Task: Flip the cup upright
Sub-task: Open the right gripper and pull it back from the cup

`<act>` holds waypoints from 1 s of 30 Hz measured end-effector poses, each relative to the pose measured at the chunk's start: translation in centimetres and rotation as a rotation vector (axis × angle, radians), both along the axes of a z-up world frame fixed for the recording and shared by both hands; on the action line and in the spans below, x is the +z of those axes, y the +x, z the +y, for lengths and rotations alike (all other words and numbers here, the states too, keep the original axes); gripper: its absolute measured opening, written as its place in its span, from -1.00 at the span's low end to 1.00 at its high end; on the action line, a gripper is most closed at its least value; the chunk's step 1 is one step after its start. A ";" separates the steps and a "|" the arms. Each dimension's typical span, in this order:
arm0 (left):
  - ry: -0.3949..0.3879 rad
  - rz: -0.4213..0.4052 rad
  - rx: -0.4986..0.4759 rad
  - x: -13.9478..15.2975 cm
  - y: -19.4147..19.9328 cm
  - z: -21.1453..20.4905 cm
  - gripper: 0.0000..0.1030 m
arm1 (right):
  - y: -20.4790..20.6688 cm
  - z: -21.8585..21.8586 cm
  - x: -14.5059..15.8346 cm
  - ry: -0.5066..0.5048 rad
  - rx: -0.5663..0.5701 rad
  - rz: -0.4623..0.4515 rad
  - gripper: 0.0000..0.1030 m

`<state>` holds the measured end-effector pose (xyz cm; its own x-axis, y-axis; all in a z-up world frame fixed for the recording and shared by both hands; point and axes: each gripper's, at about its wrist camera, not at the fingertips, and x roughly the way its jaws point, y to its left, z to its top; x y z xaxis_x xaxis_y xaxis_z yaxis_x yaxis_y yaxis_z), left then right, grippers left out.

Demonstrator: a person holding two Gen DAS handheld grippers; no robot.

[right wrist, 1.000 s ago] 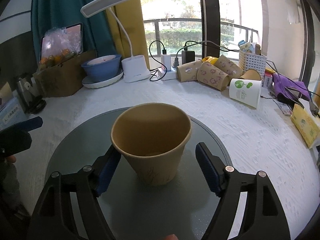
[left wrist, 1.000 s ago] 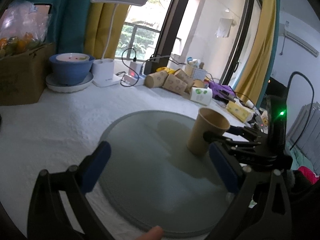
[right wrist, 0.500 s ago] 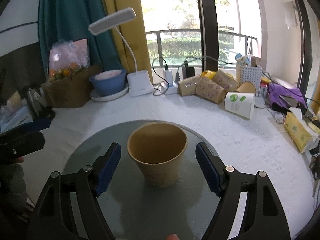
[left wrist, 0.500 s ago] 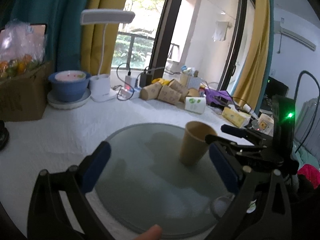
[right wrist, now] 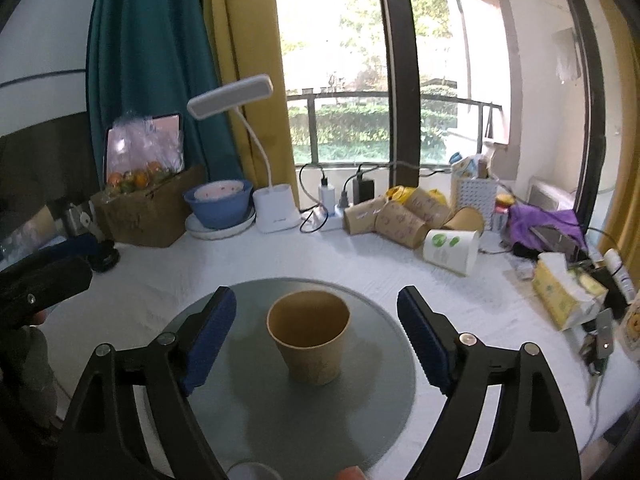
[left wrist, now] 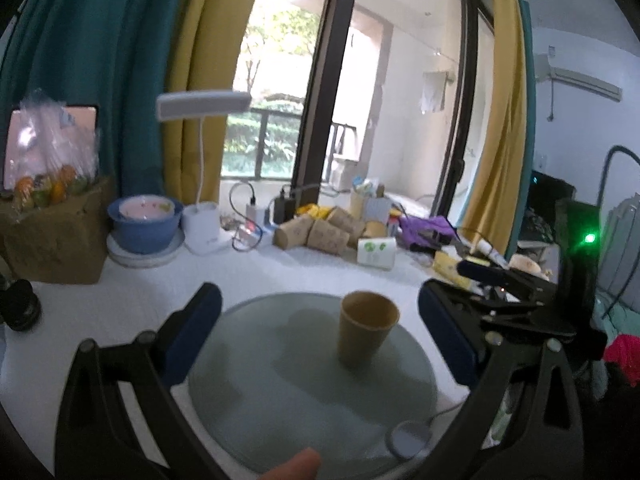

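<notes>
Right gripper spread wide; cup upright between fingers, seemingly untouched.

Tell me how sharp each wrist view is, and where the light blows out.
Left wrist view: soft throughout, the brown paper cup on the round grey glass disc smeared, balcony doorway bright. Right wrist view: crisper, the cup slightly soft, window overexposed; fisheye bends the frames in both.
</notes>
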<state>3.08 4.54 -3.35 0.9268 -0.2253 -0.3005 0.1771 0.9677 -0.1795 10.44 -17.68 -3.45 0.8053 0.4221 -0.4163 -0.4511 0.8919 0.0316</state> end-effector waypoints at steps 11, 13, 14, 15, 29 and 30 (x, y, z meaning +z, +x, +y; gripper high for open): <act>0.063 -0.063 0.137 2.6 -1.5 -1.1 0.93 | -2.7 -2.3 4.2 0.023 -0.048 -0.071 0.65; 0.083 -0.067 0.164 2.8 -1.5 -1.7 0.93 | -3.1 -2.5 4.8 0.016 -0.059 -0.085 0.65; 0.088 -0.071 0.172 2.9 -1.5 -1.9 0.93 | -3.3 -2.6 5.0 0.011 -0.063 -0.090 0.65; 0.090 -0.077 0.180 3.1 -1.6 -2.2 0.93 | -3.5 -2.6 5.3 0.006 -0.065 -0.095 0.65; 0.173 -0.081 0.298 3.6 -2.2 -5.5 0.93 | -5.0 -4.7 5.5 0.039 -0.065 -0.104 0.65; 0.163 -0.074 0.305 3.5 -2.2 -5.5 0.93 | -5.0 -4.6 5.3 0.030 -0.063 -0.104 0.65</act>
